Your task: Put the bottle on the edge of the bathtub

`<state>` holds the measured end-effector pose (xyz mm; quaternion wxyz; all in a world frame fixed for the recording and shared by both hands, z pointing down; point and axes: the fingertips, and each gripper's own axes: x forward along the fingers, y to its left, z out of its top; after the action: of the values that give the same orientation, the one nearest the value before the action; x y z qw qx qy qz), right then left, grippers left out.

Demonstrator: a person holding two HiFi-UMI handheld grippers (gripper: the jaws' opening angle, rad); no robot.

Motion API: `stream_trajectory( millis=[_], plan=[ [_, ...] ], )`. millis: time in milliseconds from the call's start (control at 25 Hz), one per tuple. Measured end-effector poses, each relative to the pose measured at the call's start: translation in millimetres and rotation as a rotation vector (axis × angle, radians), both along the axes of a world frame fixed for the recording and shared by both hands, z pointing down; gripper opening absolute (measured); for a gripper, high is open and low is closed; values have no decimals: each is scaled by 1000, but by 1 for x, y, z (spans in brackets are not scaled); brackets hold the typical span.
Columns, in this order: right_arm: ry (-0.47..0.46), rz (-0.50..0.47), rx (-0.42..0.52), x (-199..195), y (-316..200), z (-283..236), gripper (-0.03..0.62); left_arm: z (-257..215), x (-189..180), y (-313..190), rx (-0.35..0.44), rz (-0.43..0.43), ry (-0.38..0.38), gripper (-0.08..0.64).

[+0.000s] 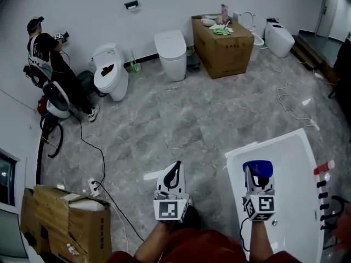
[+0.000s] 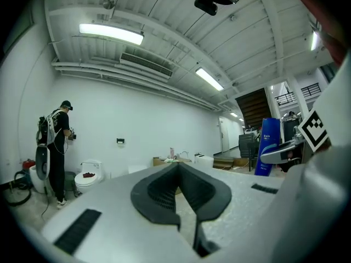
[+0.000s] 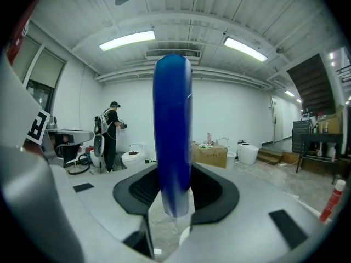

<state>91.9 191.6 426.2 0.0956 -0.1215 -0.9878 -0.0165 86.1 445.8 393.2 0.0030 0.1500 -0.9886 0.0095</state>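
The blue bottle point(image 1: 259, 167) is being grasped by the right claw point(image 1: 256, 178) in the lower right of the head view. In the right gripper view the bottle point(image 3: 172, 130) is being held upright between the two dark pads of this claw point(image 3: 174, 182), and the pads are being pressed on its lower part. In the head view the bottle is being carried over the white bathtub point(image 1: 296, 169), near the tub's left rim. Whether it is touching the rim cannot be told.

The left claw point(image 1: 173, 171) is being held out over the grey marble floor point(image 1: 181, 119), just left of the bathtub. In the left gripper view this claw point(image 2: 176, 169) is clenched, with nothing between its jaws.

In the upper left a person point(image 1: 46, 53) is being seen beside a white toilet point(image 1: 109, 73). A cardboard box point(image 1: 222, 40) is standing at the far wall.
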Motion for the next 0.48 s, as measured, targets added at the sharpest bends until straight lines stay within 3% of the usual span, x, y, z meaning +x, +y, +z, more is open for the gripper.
stream_trajectory(
  millis=[240,480],
  plan=[
    [17,35,5,-84,47,3,153,2,-88,51,-2,4,0,5],
    [33,93,23,-141,65,3,153,15,-160,75,-33,56,35,5]
  ],
)
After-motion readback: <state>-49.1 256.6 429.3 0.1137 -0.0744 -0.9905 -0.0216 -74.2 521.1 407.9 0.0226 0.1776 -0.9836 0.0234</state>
